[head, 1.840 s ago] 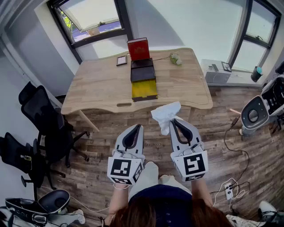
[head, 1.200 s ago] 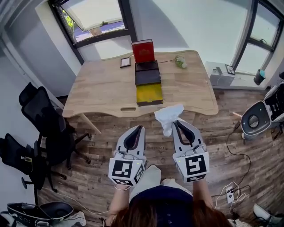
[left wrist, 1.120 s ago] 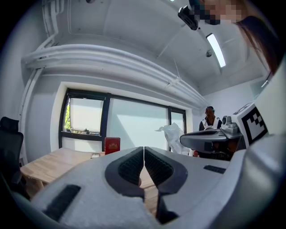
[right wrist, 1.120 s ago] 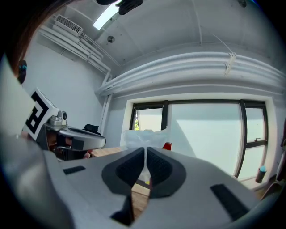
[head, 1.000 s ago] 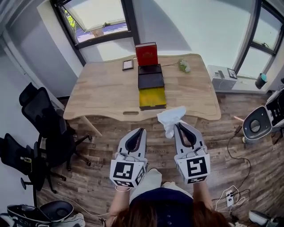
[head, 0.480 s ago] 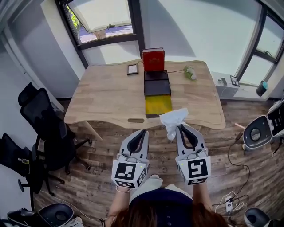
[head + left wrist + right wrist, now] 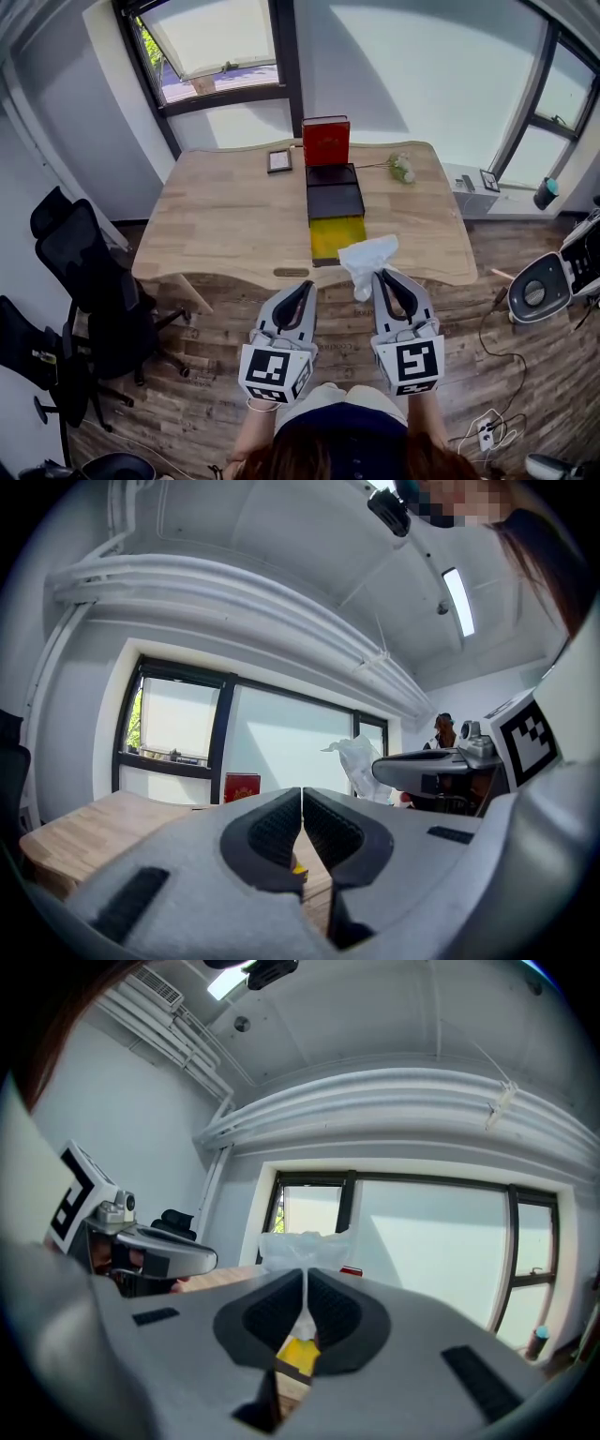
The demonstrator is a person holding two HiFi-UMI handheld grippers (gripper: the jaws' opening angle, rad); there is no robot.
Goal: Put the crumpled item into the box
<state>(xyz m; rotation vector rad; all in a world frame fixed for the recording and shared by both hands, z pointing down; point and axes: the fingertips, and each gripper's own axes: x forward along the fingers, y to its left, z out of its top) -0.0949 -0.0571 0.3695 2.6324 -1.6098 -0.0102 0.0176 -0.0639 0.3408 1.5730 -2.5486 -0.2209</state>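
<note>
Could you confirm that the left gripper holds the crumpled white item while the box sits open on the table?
No: the right gripper holds the crumpled white item, as the right gripper view shows. The box is open on the table.

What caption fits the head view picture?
Right gripper holds crumpled tissue near the yellow box; left gripper shut, empty.

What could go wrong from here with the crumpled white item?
The right hand-held gripper pinches only a thin fold of the crumpled item, so it might slip out over the floor. The yellow compartment of the box looks narrow beside the bulky item, so a release could land it on the rim or table.
</note>
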